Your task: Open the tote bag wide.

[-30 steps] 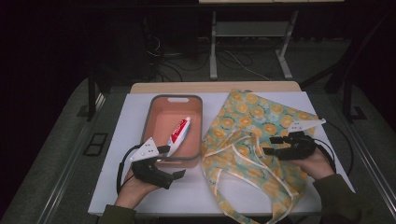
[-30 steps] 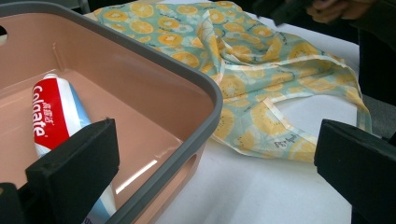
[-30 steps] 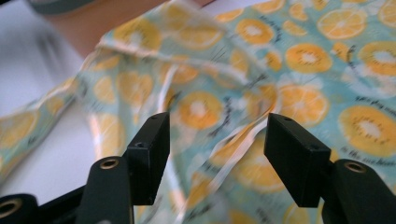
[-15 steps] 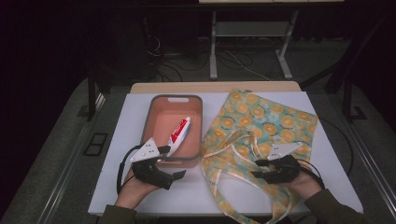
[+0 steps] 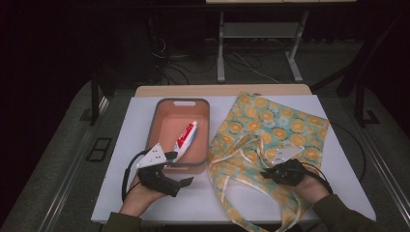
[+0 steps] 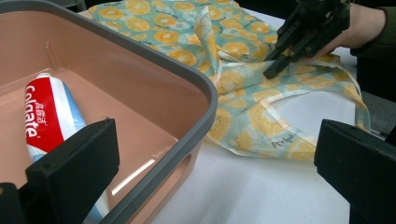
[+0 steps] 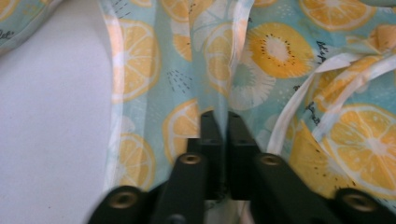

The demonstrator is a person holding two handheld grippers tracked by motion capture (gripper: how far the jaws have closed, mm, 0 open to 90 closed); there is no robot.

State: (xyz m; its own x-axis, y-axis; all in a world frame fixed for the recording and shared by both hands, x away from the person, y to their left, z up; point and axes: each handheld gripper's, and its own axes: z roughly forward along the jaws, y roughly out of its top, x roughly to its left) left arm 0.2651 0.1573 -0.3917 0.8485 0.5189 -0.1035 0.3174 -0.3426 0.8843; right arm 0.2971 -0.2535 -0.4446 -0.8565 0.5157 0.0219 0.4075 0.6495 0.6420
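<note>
Your right gripper (image 7: 218, 122) pinches a fold of the fruit-print bag (image 5: 270, 135) beside the tub (image 5: 205, 133); your left gripper (image 6: 215, 172) (jaws wide apart) idles. A thin fold could slip free when lifted.

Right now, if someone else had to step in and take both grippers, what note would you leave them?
Left gripper: open, empty, at the near rim of the tub.
Right gripper: jaws shut on a fold of the bag, low on the table.
Toothpaste lies in the tub; the bag lies flat to the tub's right, handles loose toward the person.
Done: a grip on the bag's cloth.
Left, probably: lift the bag open, take the toothpaste with the left gripper, put it in the bag.
</note>
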